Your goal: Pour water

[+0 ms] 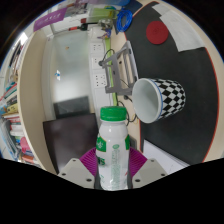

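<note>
A white bottle [115, 150] with a green cap and green label is being held between the gripper [112, 168] fingers, both purple pads [91, 160] being pressed against its sides, so the tool is being kept closed on the bottle. The bottle's long axis is standing upright, the cap pointing straight up from the fingers. The receiving cup [160, 98], white inside with a black-and-white chequered outside, is being seen above the bottle and to its right, near but apart from the cap. The cup's mouth is being shown turned toward the bottle and tipped on its side as viewed; whether it is resting on the dark surface [185, 125] behind it or is being held by the metal bracket [118, 68] just above the bottle's cap cannot be told. No water is being seen in the cup; the bottle's contents are hidden by its opaque wall. The cap is judged to be on, so pouring is judged not yet begun. The coming move is judged to turn on carrying the bottle's neck toward the cup's rim. Beyond the bottle, a pale room wall [70, 75] is showing.
</note>
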`<state>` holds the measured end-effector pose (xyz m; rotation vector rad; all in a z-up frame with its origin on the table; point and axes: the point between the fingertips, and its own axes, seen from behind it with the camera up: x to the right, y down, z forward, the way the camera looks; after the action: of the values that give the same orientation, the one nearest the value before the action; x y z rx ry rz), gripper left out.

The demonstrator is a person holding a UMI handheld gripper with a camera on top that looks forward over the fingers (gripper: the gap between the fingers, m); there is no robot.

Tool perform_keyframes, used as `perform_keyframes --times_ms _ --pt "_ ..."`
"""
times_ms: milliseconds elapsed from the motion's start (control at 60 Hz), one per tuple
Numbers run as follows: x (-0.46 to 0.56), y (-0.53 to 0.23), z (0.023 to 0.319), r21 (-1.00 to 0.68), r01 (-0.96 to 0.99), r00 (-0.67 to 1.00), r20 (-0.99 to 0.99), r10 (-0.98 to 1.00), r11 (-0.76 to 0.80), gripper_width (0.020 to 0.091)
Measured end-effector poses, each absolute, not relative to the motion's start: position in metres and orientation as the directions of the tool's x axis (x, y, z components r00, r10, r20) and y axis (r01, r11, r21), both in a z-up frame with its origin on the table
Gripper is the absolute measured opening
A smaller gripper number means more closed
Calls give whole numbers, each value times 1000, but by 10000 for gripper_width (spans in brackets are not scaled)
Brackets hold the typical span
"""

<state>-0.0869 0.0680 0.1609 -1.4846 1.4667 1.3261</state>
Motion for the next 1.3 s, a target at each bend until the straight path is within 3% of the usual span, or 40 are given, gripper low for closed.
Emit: perform_keyframes --times_ms 283,483,583,717,867,1033,1183,1300 --pt "-78 65 144 398 -914 -337 -856 -391 -83 376" --pt "-72 62 147 354 -928 -279 -867 -412 -118 376" --pt "-67 64 176 226 -954 -143 -920 -365 -195 375" --pt "-37 68 220 -137 -950 211 -944 -253 -281 377" --pt "43 73 242 -580 -784 619 -750 -231 -220 377" --pt "142 71 225 -909 -366 895 -286 -343 -198 386" --pt "200 66 177 -950 -77 923 46 -383 -302 387" --pt "216 70 138 -940 -34 919 104 -379 -339 398"
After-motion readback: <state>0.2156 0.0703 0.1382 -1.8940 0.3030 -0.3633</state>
